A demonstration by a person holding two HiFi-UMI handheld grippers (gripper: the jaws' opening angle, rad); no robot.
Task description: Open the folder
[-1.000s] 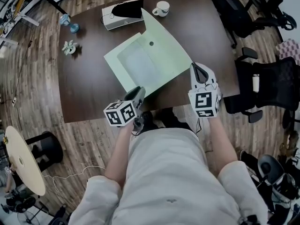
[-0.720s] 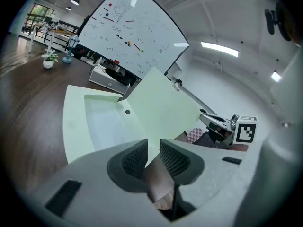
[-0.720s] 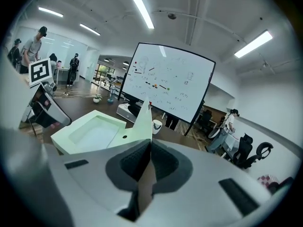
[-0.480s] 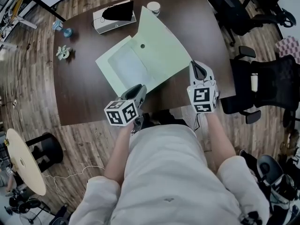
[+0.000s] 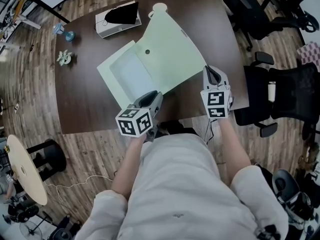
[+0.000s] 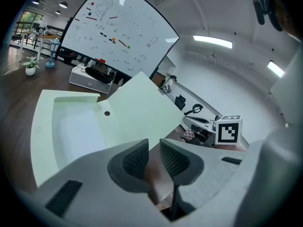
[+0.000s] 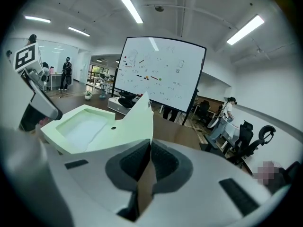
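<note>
Clearly the opening is well under way. The green folder (image 5: 115, 79) lies in the middle of the dark table (image 5: 80, 104). Its back is flat and its pale inner pocket (image 5: 134, 74) is bare to view. The cover (image 5: 175, 51) stands tilted up off the fold, its top corner reaching toward 12 o'clock.

The right claw (image 5: 210, 72) sits at about 4 o'clock from the folder with its jaws pinched together on the cover's free edge. In the right gripper view the thin green sheet runs straight down into the slit between the pads. The left claw (image 5: 150, 98) is at 6 o'clock, just beside the folder's near corner. Its jaws are a narrow gap apart with only bare table showing between them, so it holds nothing.

The step in hand looks like the swing of the cover, which is lifted but not yet laid down. The next move probably calls for carrying the pinched edge over and down toward 3 o'clock until the cover rests flat, then letting go. The left claw could steady the near corner so the back does not slide.

A white cup (image 5: 159, 6) peeks out behind the cover's top corner at 12 o'clock, and a tissue box (image 5: 117, 18) stands at 11 o'clock. The cover may brush the cup as it turns.
</note>
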